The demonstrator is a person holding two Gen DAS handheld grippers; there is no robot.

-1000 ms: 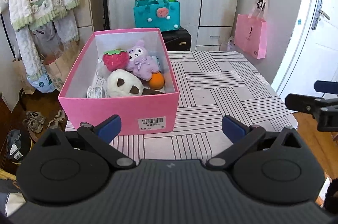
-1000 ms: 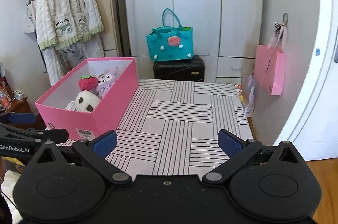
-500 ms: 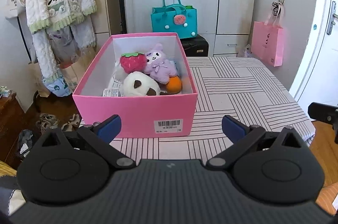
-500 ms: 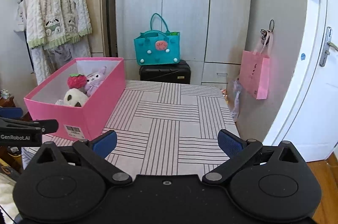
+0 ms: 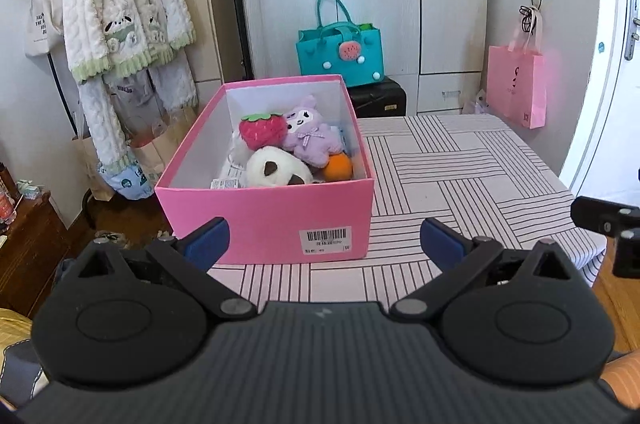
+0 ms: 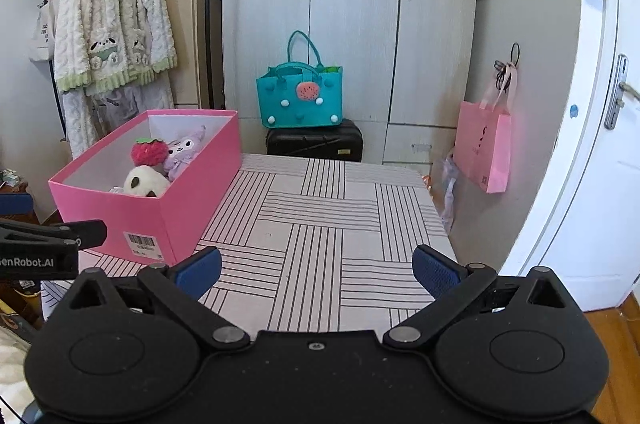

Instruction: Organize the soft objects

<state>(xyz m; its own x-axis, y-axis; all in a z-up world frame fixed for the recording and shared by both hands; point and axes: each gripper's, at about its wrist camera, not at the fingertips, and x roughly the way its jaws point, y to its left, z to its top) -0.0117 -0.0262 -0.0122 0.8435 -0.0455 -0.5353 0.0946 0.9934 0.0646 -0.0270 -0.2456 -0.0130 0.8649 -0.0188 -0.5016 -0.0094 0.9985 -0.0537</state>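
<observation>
My left gripper (image 5: 324,238), jaws wide and empty like the right's (image 6: 316,266), faces the pink box (image 5: 272,208) at twelve o'clock, nearer.

The lettering "enRobot.AI" reads in white on the black body of the left gripper (image 6: 38,244) where it enters the right wrist view from the left edge; the first letter is cut off. A white barcode sticker (image 5: 325,239) sits at the lower right corner of the near wall of the pink box (image 5: 264,220), its digits too small to read. The canvas tote bag (image 5: 40,20) on the clothes rack carries dark print, also illegible.
</observation>
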